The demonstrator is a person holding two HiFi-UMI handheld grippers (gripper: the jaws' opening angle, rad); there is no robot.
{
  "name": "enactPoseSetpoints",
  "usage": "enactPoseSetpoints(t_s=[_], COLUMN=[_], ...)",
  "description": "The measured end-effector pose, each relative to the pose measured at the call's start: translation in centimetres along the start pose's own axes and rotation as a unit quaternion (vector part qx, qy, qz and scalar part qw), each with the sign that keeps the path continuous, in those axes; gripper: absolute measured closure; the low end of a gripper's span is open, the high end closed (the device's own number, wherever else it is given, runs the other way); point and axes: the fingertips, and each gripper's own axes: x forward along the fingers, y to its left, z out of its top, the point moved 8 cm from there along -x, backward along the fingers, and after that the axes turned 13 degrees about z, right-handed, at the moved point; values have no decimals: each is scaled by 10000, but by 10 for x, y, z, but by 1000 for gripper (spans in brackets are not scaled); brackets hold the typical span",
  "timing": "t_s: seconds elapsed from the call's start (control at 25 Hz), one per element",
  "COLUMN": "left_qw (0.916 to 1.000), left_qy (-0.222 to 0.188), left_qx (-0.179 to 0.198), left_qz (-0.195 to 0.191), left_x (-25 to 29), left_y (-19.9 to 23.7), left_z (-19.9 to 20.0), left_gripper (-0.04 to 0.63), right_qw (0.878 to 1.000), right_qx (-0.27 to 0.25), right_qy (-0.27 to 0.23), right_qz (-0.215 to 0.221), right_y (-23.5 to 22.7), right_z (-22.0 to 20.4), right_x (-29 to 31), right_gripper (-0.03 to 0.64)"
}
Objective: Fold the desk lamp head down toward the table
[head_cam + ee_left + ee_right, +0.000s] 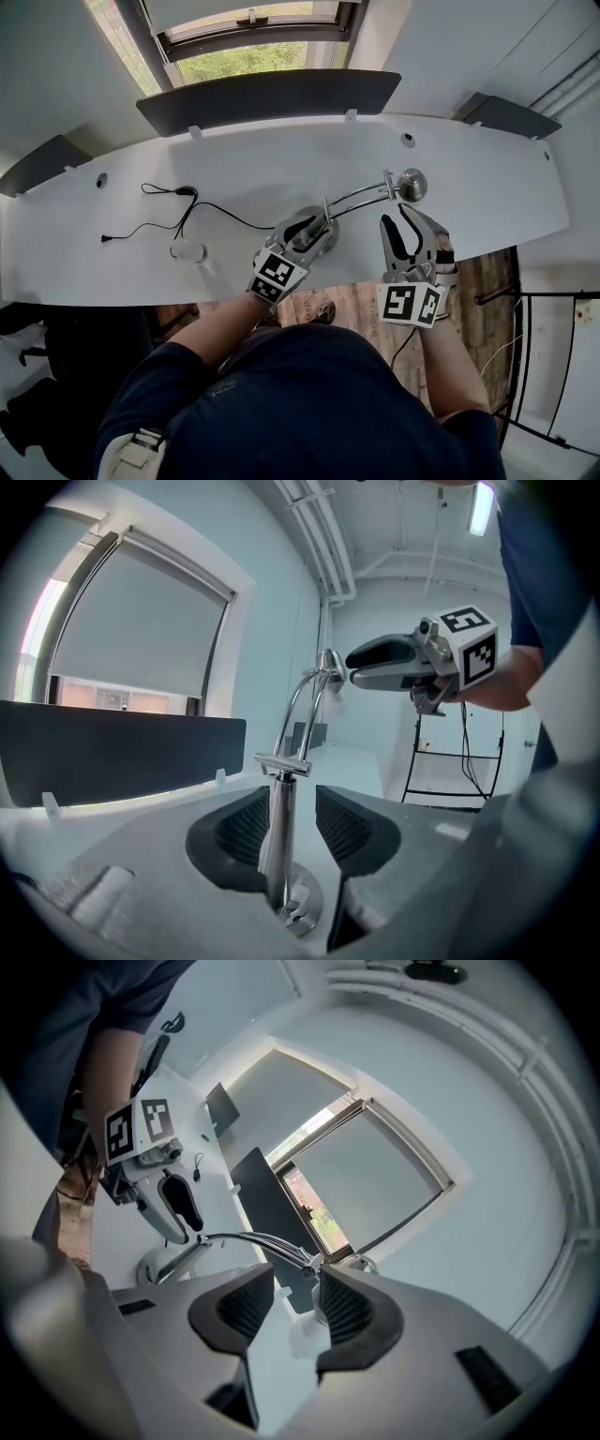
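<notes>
L: left claw [286,827] released, lamp post [278,827] between its jaws, untouched | R: right claw [410,225] released, lamp head [410,184] just ahead of tips | next: I'd clamp post first (stops it sliding), then press head down slowly

A: What stands behind the white counter [487,178]?

B: A long dark screen [272,98] runs along its far edge. A shorter left screen [42,161] and a shorter right screen [506,114] stand at the two ends. Beyond them is a window [246,58] with greenery outside.

A: And on the top itself?

B: There's a left hole [101,179] and a right hole [408,140], both round. A small pale round thing [187,250] lies near the front edge; I can't tell what it is.

A: Below?

B: A wooden floor [473,281], with a black metal rack [553,375] at the right.
</notes>
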Motion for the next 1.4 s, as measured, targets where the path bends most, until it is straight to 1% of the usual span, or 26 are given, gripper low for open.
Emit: enactPoseSetpoints(t_s=[0.12,0.2,0.32,0.44,0.52,0.64,0.76,0.84,0.92,1.0,1.12,1.2,1.28,1.4], left_qw=[10000,10000,10000,9999,9998,9997,9995,9993,9992,9991,9994,9995,9995,9997], left_qy=[28,49,52,52,68,54,46,101,123,81,64,59,30,4], left_qx=[7,31,71,148,168,203,307,341,367,396,334,309,305,249], left_qz=[24,18,27,54,54,80,84,89,105,111,65,43,42,27], left_x=[6,10,15,22,25,28,35,36,37,39,37,37,38,38], left_y=[2,2,0,-1,-3,-4,-3,-3,-1,0,0,-1,-1,0], left_z=[-4,-6,-6,-6,-6,-3,-4,-3,-3,-3,-4,-4,-5,-5], left_gripper=[454,454,454,454,454,454,456,457,486,488,488,488,488,488], right_qw=[9989,9959,9865,9757,9703,9656,9631,9634,9660,9704,9787,9815,9838,9880], right_qx=[-414,-805,-1496,-2030,-2246,-2405,-2477,-2458,-2360,-2192,-1859,-1721,-1567,-1127], right_qy=[201,387,601,712,784,878,947,965,944,898,784,757,827,1052], right_qz=[-58,-137,-288,-405,-432,-447,-459,-457,-475,-465,-386,-354,-279,-94], right_y=[0,1,1,2,3,2,-2,-1,-2,-3,-4,-5,-6,-6], right_z=[0,0,1,3,4,6,7,6,6,6,6,5,1,-13], right_x=[7,13,21,29,33,38,42,43,43,43,41,39,39,44], right_gripper=[468,466,465,465,465,465,466,485,489,489,488,488,488,488])
